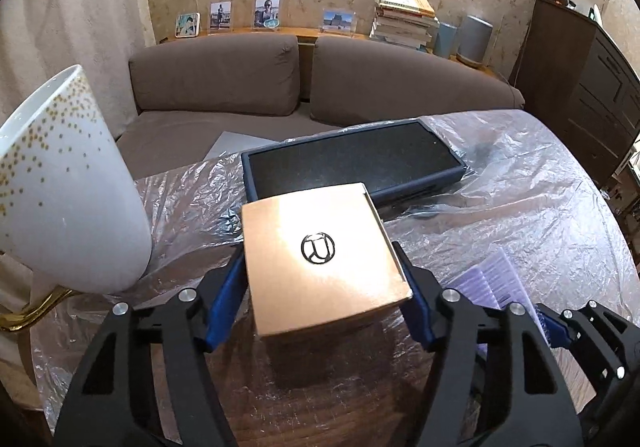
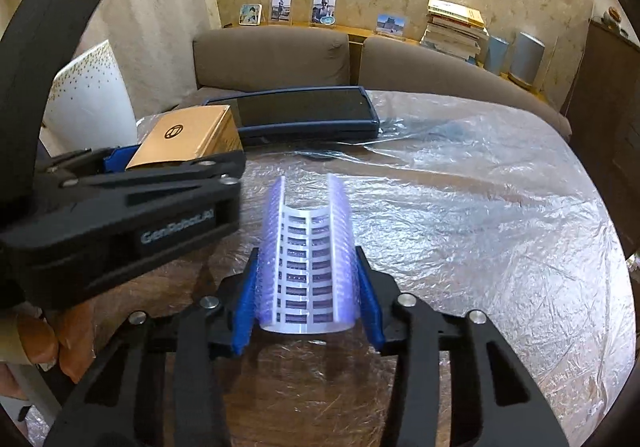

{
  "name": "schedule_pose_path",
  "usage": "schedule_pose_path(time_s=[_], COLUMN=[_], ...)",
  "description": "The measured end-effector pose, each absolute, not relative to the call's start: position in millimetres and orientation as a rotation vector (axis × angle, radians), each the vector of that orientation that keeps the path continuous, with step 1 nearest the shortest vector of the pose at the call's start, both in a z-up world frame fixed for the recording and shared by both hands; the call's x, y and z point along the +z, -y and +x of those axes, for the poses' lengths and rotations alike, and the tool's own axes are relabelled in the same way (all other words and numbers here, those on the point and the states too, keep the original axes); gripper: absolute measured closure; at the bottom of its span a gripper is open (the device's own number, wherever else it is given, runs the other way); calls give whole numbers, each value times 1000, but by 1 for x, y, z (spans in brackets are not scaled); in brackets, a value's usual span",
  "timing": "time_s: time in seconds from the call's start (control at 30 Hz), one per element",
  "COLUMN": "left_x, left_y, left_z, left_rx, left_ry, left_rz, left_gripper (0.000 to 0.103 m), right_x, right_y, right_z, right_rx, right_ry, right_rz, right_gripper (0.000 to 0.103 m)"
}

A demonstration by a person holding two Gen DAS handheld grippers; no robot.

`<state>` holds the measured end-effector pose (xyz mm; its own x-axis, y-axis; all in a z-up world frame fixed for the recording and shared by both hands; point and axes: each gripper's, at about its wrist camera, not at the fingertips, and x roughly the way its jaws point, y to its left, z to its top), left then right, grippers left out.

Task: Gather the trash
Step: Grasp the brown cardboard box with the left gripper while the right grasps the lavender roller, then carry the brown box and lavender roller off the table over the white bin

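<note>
The right gripper (image 2: 308, 303) has its blue pads (image 2: 247, 311) pressed on both sides of a white and purple plastic strip (image 2: 306, 259), which bends into a trough shape between them. It lies over the table (image 2: 480, 227), which is covered with crinkled clear film. To the left, the left gripper (image 2: 132, 163) holds a golden box (image 2: 188, 141). Behind the box is a dark blue tray (image 2: 304, 113), then a brown sofa (image 2: 272, 55). A white lamp shade (image 2: 94, 103) with gold dots stands on the far left.
</note>
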<state>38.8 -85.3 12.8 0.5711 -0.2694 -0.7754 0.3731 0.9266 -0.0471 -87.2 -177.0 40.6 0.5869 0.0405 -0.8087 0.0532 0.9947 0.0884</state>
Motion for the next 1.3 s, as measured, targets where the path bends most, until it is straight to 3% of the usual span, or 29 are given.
schedule_pose_path(time_s=[0.17,0.63,1.3], left_x=[17,31,40], left_y=[82,80,78], left_z=[30,-16,-92], left_rx=[-396,-437,-420], left_ry=[-882,-869,-858], left_rz=[109,82,18], left_gripper=[44,44,44], right_x=[45,52,66], right_y=[199,242,267], right_z=[-97,-125,-187], right_rx=[20,98,175], right_ry=[-958,-980,-974], right_rz=[204,357,349], right_gripper=[60,60,60])
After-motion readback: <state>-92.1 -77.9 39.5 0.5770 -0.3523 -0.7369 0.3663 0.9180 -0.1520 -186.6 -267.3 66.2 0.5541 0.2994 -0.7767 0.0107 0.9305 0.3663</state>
